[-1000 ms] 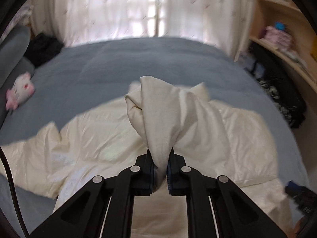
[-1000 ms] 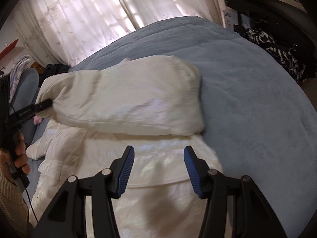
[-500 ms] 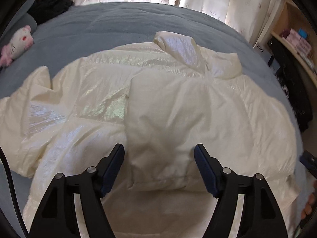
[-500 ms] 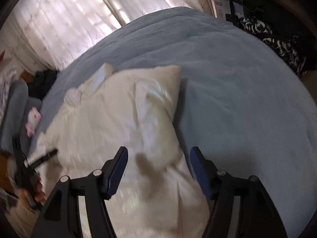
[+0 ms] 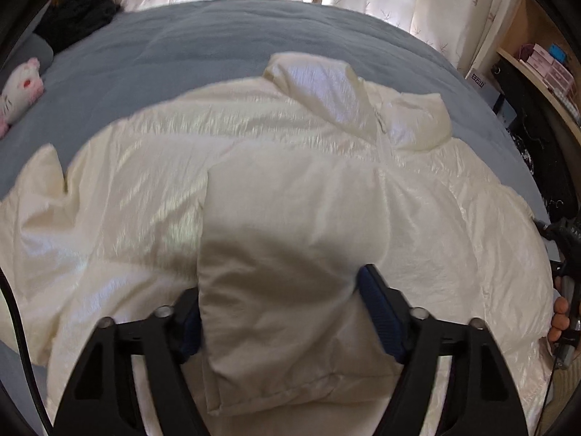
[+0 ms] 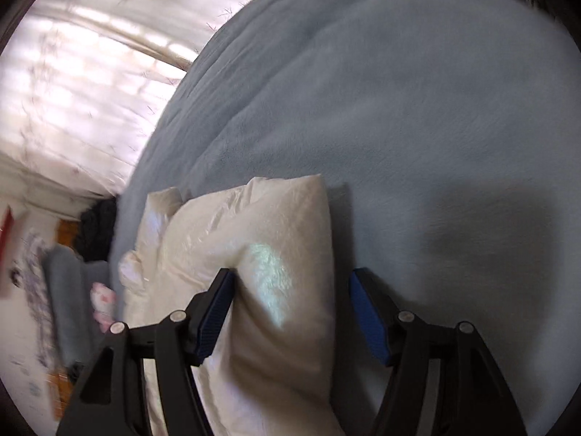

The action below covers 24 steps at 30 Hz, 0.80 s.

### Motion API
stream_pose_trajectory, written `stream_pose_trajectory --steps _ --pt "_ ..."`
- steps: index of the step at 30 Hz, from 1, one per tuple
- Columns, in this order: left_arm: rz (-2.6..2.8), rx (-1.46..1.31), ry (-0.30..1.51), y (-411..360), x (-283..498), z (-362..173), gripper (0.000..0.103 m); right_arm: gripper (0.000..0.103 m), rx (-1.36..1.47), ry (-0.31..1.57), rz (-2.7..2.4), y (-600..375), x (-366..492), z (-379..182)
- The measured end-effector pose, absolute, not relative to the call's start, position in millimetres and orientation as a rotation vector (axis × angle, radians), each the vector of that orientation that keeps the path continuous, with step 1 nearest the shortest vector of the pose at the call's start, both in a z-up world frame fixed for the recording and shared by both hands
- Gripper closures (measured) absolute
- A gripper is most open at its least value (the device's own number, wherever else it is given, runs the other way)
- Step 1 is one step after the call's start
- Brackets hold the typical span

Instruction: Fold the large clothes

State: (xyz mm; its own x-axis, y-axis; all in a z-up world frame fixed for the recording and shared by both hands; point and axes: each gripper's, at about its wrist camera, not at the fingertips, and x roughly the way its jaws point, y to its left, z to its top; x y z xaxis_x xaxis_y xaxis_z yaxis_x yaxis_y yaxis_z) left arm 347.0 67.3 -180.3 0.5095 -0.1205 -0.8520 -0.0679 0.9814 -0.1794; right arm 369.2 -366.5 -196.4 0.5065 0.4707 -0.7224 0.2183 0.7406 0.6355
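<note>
1. Since a second ago, the left gripper (image 5: 279, 312) has let go of the bunched cream fabric it was pinching and come down over the folded sleeve (image 5: 290, 254), which now lies flat across the body of the jacket (image 5: 127, 189).
2. Its jaws now stand partly apart and are closing, with the sleeve's cuff end between them; whether the blue pads already press on the fabric cannot be told, since the left pad is half hidden behind the cloth.
3. Meanwhile the right gripper (image 6: 290, 312) has swung from the jacket's lower middle out to its side edge, where the other sleeve (image 6: 287, 276) lies doubled at the border with the bed cover (image 6: 417, 116).
4. Its jaws are also closing, set astride the puffy edge; the left pad touches the fabric, the right pad stands clear of it.
5. My reading: one sleeve fold is laid, and the remaining folds of the body are still to come.
6. The jacket is a pale cream padded shell, glossy and crinkled, with a pearly sheen where window light hits; its collar (image 5: 316, 83) stands up at the far end.
7. It rests spread on the matte, fleecy grey-blue cover, near the bed's middle, so slippery shell on soft pile may slide when tugged.
</note>
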Motion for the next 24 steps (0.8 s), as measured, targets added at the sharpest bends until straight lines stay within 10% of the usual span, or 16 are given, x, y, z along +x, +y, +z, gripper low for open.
stream_pose_trajectory --steps 2,5,13,24 --pt "-0.042 -0.184 1.015 65 348 -174 0.048 0.079 0.565 1.044 0.154 -346 370 -180" --pt "-0.027 -0.147 0.974 63 347 -175 0.048 0.084 0.346 0.98 0.088 -322 363 -164" --pt "-0.023 -0.084 0.997 60 341 -187 0.045 0.06 0.316 1.03 -0.052 -326 360 -173" --pt "0.008 -0.139 0.804 69 306 -121 0.045 0.06 0.185 0.812 -0.011 -280 304 -93"
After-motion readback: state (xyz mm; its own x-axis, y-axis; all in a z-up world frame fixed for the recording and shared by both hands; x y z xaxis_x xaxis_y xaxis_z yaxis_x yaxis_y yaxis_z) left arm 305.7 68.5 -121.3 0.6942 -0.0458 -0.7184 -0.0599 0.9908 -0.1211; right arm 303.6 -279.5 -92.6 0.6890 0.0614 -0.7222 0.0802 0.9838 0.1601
